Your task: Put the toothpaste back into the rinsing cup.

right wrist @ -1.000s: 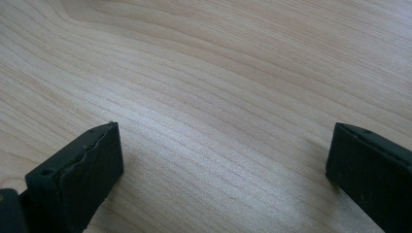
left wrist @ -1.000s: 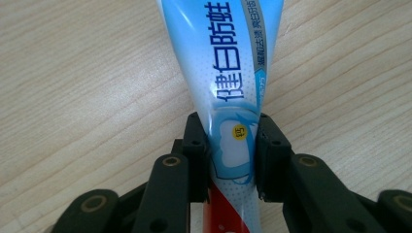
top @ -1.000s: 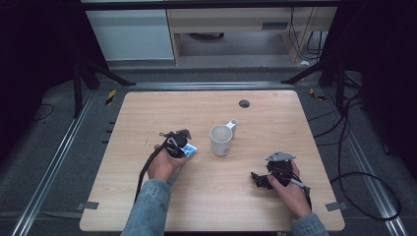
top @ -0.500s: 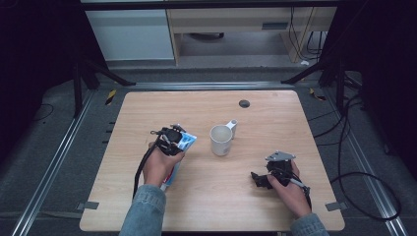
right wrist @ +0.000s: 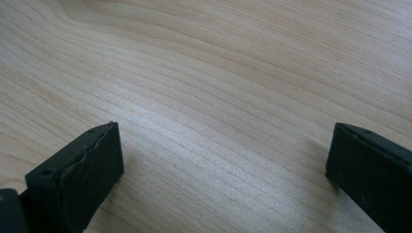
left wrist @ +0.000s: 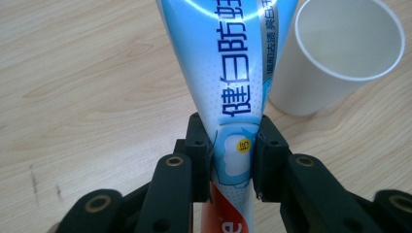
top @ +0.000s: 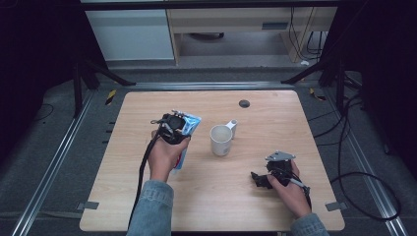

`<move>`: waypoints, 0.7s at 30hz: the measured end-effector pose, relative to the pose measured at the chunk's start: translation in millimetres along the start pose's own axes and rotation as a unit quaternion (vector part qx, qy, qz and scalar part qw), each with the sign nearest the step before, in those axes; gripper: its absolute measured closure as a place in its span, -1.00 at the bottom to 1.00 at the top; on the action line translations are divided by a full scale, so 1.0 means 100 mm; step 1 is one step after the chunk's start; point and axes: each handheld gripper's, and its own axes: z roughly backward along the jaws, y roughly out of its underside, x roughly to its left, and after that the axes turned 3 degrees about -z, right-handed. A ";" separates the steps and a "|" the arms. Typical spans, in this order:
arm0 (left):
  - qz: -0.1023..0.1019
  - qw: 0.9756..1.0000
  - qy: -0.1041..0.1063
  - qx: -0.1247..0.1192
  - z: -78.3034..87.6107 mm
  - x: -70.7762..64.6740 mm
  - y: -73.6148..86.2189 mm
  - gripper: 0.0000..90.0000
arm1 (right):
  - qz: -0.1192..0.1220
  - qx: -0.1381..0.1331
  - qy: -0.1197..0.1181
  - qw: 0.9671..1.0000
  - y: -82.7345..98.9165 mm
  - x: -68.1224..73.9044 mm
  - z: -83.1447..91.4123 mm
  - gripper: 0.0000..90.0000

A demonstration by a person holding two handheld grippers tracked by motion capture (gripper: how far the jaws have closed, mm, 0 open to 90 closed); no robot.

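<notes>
1. Toothpaste tube (left wrist: 233,92) is clamped between the two black pads of the left gripper (left wrist: 232,160), near its flat crimped end, and is held clear of the table (top: 147,108).
2. Compared with a second ago, when the tube lay flat on the wood under the gripper, it has been lifted: in the high view it now hangs from the left gripper (top: 173,129), its lower end trailing down beside the hand.
3. Ahead of the jaws and slightly to their right, the white mug (left wrist: 340,53) is seen standing upright with its mouth open, just beside the tube's broad end.
4. The pick-up is judged to be complete; what seems to remain is carrying the tube over the mug (top: 222,139) and lowering it in.
5. The right gripper (top: 268,176) is kept wide apart with nothing between its jaws, resting low over bare wood, well apart from the mug, and has not shifted.
</notes>
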 end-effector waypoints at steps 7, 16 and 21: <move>-0.006 1.000 -0.001 -0.016 0.00 -0.01 -0.06 0.60 | 0.003 -0.001 -0.001 1.000 0.00 -0.01 0.00 -0.99; -0.005 0.999 -0.006 -0.047 0.05 0.00 -0.12 0.60 | 0.002 -0.001 0.000 1.000 0.00 0.00 0.00 -0.99; -0.011 0.998 -0.012 -0.069 0.09 -0.04 -0.18 0.60 | -0.005 0.002 -0.004 1.000 -0.01 0.00 0.00 -0.99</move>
